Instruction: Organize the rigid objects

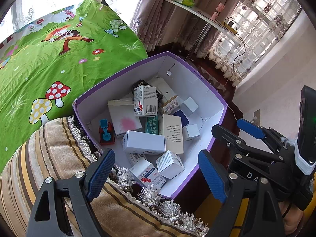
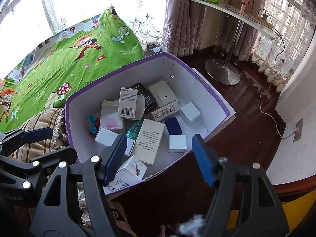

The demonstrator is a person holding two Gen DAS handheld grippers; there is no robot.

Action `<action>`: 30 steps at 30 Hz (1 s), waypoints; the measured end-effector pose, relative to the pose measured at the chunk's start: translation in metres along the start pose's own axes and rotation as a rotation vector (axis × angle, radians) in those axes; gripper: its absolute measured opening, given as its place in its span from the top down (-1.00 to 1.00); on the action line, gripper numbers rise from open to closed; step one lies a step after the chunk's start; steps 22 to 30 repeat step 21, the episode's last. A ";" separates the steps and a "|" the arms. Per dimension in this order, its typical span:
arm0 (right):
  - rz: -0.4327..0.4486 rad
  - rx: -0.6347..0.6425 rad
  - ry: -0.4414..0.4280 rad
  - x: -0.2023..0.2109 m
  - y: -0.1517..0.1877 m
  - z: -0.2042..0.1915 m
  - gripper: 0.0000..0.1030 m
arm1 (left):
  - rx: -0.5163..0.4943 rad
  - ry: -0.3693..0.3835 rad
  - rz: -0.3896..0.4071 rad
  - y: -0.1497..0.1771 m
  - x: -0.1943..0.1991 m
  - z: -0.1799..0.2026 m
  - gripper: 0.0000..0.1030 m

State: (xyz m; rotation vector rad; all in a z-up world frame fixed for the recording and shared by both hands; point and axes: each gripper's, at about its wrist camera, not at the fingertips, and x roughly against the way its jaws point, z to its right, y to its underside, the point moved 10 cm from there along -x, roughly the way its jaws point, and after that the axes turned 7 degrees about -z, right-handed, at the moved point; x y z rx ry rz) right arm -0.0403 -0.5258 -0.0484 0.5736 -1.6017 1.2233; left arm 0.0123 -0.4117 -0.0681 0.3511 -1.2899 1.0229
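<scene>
A purple box with white inner walls holds several small cartons. Among them are a medicine carton with a barcode, a tall white carton with print, a dark blue box, white cubes and a red-and-blue toy car. My left gripper hangs open over the box's near corner, with nothing between its blue pads. My right gripper is beside it over the near rim, open too and holding nothing.
The box rests partly on a striped cushion with a tassel fringe, next to a green cartoon bedsheet. Dark wooden floor lies to the right, with a white shelf table on a metal foot, a cable and a wall socket.
</scene>
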 end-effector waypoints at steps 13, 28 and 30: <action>-0.006 -0.009 -0.004 -0.002 0.003 0.000 -0.39 | -0.028 -0.012 0.042 -0.002 0.006 0.002 -0.97; -0.006 -0.010 -0.007 0.000 0.004 -0.003 -0.39 | -0.036 -0.004 0.070 -0.006 0.015 0.004 -0.97; -0.006 -0.010 -0.007 0.000 0.004 -0.003 -0.39 | -0.036 -0.004 0.070 -0.006 0.015 0.004 -0.97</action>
